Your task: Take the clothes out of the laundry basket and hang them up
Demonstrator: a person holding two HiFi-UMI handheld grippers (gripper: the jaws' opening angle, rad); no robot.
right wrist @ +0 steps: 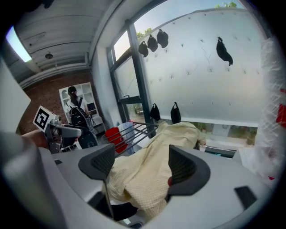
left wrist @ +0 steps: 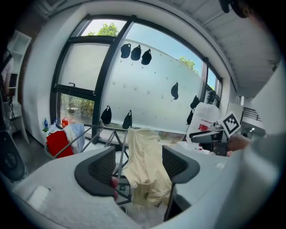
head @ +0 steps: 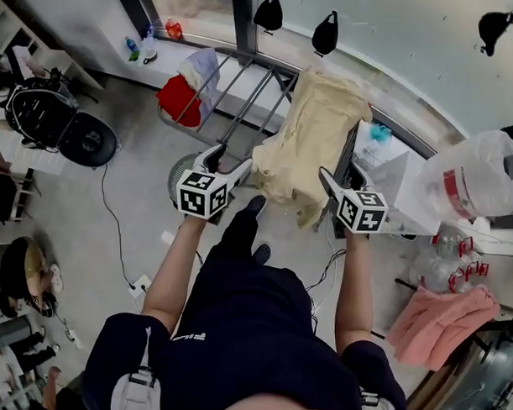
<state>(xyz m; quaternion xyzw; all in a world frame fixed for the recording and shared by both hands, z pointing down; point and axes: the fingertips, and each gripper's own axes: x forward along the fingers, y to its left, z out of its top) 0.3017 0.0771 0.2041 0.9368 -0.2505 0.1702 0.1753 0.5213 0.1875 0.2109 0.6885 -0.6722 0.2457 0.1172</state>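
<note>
Your dark shirt (head: 244,343) sits closest under the head camera, both bare forearms reaching forward toward the drying rack (head: 236,95). Left gripper (head: 231,157): held at the rack's near end, jaws wide apart, nothing clamped. In its own view the left gripper (left wrist: 136,167) frames the yellow garment (left wrist: 143,165) in the gap between the pads, but the cloth hangs beyond them on the drying rack (left wrist: 96,134); whether the tips touch it cannot be told. Right gripper (head: 339,168): at the rack's right side, against the far edge of the yellow garment (head: 309,139). Its own view shows the right gripper (right wrist: 138,163) with jaws equally wide apart, the yellow garment (right wrist: 143,174) bulging through the gap between them, loose, not pinched. Garment is draped over the rack's right end, bunched and hanging down on the near side. Red cloth (head: 179,97) is hung on the rack's left end, a pale cloth just beside it; the same red cloth (right wrist: 114,134) shows past the bars of the drying rack (right wrist: 140,129) in the right gripper view. Round pale basket (head: 180,169) stands on the floor below the rack's near left corner, partly covered by your left gripper. Clear plastic bag (head: 470,184) lies right of the rack; pink cloth (head: 441,320) is heaped well apart from it, to the right and nearer you.
</note>
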